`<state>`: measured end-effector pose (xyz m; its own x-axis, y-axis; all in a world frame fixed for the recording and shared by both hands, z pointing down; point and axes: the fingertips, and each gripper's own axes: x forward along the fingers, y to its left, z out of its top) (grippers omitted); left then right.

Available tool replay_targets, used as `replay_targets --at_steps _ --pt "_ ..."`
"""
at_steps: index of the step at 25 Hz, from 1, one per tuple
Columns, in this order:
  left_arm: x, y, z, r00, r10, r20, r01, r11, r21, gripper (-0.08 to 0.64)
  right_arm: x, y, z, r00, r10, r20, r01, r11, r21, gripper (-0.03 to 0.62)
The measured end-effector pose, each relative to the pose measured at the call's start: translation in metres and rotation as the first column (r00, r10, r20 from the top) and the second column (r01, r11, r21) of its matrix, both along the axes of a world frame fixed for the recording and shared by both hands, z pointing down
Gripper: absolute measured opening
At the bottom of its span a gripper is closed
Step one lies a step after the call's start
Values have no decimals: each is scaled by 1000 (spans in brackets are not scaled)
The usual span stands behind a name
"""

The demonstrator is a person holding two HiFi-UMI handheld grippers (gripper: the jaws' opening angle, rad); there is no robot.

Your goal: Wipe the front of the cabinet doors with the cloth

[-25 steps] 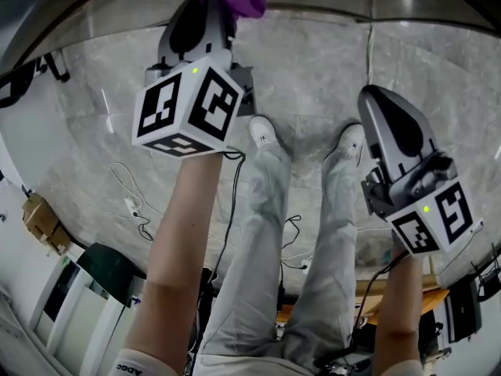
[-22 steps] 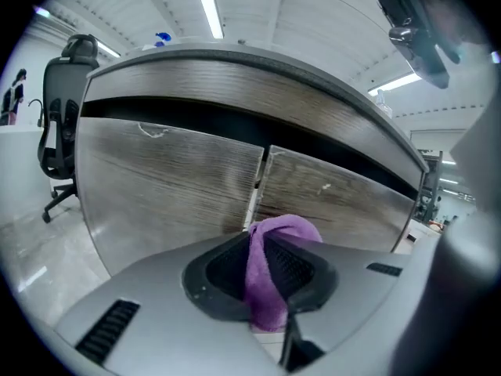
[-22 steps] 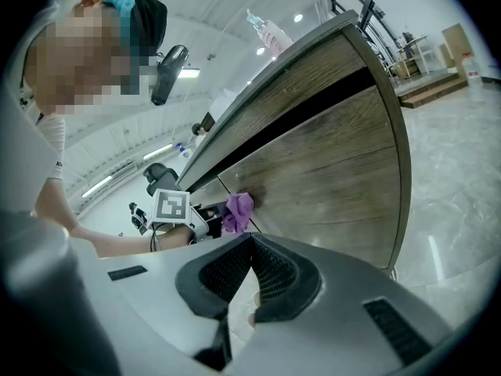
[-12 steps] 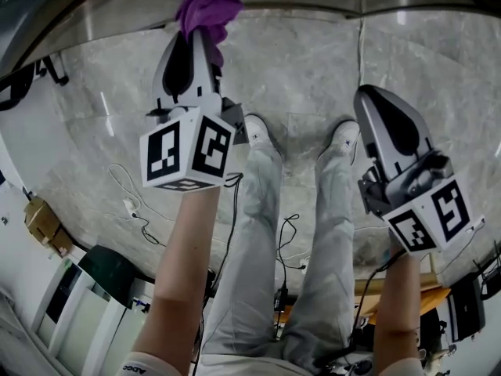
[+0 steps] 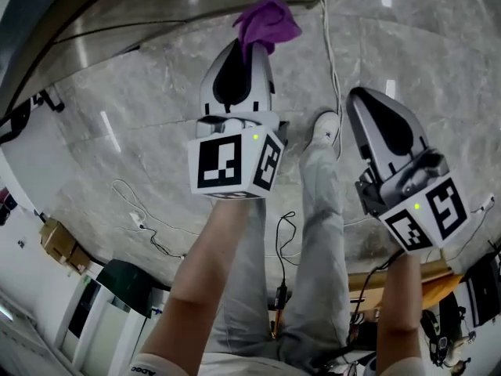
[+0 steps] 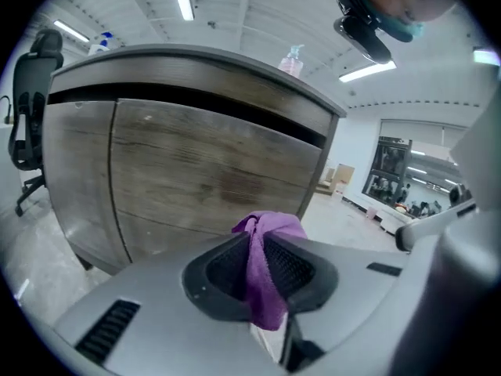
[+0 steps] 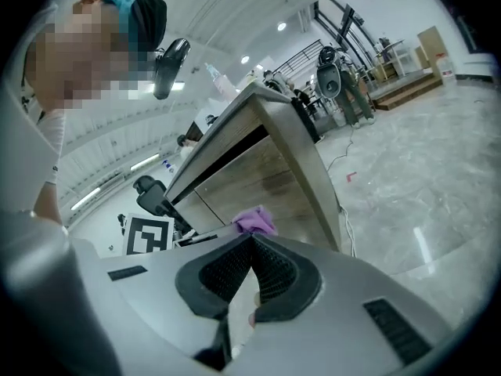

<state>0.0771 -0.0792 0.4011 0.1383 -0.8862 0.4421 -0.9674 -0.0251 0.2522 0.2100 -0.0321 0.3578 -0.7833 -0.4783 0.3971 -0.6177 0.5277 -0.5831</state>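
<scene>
A purple cloth sticks out from the tips of my left gripper, which is shut on it. In the left gripper view the cloth hangs pinched between the dark pads, a short way in front of the wooden cabinet doors. My right gripper is held lower right of the left one, shut with nothing in it. In the right gripper view its jaws meet at the tips, and beyond them I see the cloth and the cabinet's doors at an angle.
A spray bottle stands on the cabinet top. An office chair is left of the cabinet. Cables trail over the marble floor, and one cable runs by the cabinet corner. A person's shoe is below the grippers.
The left gripper with the cloth has shifted to the right in the head view, closer to the right gripper. The right gripper has stayed about where it was.
</scene>
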Motion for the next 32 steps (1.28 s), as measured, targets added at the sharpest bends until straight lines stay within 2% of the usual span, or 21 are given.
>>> replay_targets --at_steps 7,13,20,24,32 --pt "80 -45 17 993 121 13 -121 993 -1 54 58 -14 11 999 54 8 -53 998 -23 28" --pt "101 -76 28 987 159 37 -159 987 15 54 79 -15 23 998 57 -5 -57 998 -33 28" --pt "65 -87 36 988 145 54 -145 989 8 54 68 -16 37 997 79 -9 -79 996 -51 28" --pt "25 -83 38 993 109 51 -110 994 5 54 37 -14 39 998 59 0 -59 997 -47 28" --pt "-57 -69 37 993 89 82 -89 996 0 54 -43 -7 36 1000 9 18 -8 999 -48 28"
